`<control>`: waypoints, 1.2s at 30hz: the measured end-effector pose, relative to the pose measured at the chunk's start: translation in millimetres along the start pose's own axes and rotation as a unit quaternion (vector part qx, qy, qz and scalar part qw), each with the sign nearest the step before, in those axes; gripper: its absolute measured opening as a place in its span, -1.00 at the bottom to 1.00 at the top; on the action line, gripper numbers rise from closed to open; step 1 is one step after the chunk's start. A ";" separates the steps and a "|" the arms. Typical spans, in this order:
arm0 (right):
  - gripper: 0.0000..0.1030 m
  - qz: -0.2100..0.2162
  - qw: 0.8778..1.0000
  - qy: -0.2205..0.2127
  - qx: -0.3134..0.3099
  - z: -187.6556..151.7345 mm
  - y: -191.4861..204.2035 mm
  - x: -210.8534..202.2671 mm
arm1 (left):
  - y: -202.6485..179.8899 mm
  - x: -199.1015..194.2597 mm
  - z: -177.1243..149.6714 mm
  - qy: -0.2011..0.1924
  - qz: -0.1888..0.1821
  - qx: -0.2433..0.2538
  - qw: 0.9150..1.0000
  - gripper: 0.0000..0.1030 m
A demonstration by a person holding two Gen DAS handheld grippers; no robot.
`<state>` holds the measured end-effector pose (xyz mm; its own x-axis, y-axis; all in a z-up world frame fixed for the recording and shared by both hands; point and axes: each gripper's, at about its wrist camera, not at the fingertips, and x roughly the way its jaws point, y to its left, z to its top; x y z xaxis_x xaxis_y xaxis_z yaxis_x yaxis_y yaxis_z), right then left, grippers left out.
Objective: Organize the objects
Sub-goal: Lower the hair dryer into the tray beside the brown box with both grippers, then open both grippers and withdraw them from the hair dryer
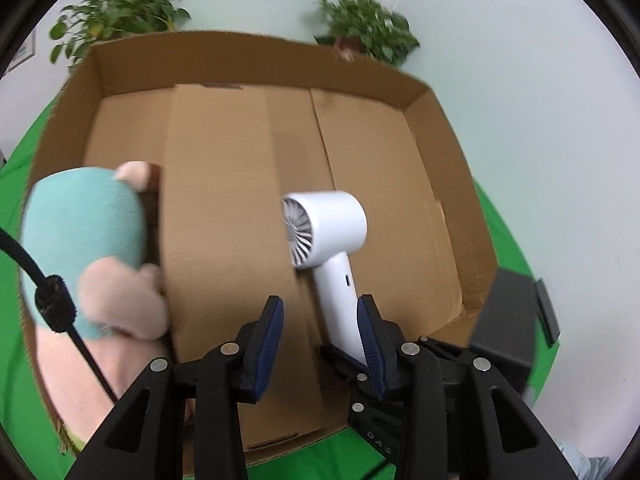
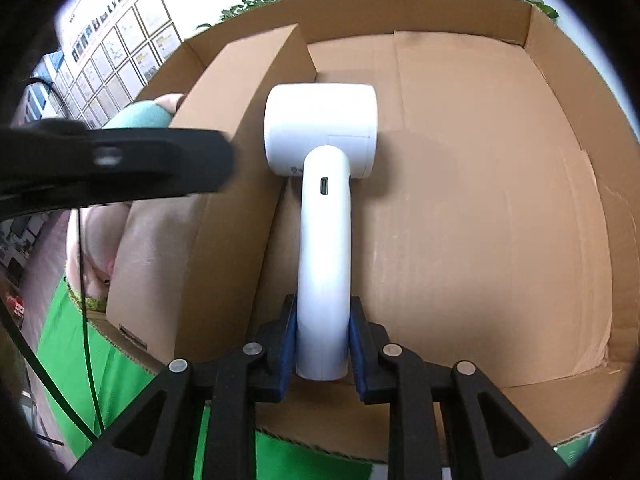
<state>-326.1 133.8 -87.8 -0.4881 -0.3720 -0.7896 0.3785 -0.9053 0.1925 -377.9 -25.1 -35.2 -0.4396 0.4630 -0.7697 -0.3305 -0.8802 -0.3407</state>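
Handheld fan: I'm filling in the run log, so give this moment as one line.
right gripper: shut on handheld fan handle | left gripper: open, empty | fan: over cardboard box | plush toy: box's left edge

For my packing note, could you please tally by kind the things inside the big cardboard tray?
Handheld fan, white, held by the right gripper: 1
Closed cardboard box: 1
Plush toy, teal and pink, left of the box: 1
Total: 3, in the cardboard tray.
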 end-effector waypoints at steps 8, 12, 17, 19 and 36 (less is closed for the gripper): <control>-0.51 -0.034 0.999 0.005 -0.013 -0.4 9.8 2.4 | 32.6 -12.1 -1.3 -0.021 0.039 -0.039 0.998 -0.29; -0.42 -0.018 1.000 -0.008 -0.019 -1.3 11.6 -5.4 | 34.6 -10.0 -0.8 -0.029 0.036 -0.047 0.998 -0.29; -0.34 -0.013 0.999 -0.035 -0.038 -1.3 12.6 -24.8 | 34.7 -9.8 -9.5 -0.023 0.031 -0.049 0.998 -0.29; -0.14 -0.015 0.998 -0.045 -0.037 -0.3 12.5 -32.0 | 31.3 -10.7 -12.4 -0.019 0.041 -0.041 0.998 -0.29; 0.99 -0.049 0.977 -0.206 -0.003 -55.7 19.5 -130.4 | -56.7 -94.7 -111.1 -0.222 0.219 0.049 0.949 0.99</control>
<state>-211.3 176.1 -13.5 -0.7964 -0.3363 -0.5025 0.3188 -0.9397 0.1236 -224.7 -30.6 -3.0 -0.8541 0.0732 -0.5149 -0.1017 -0.9944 0.0274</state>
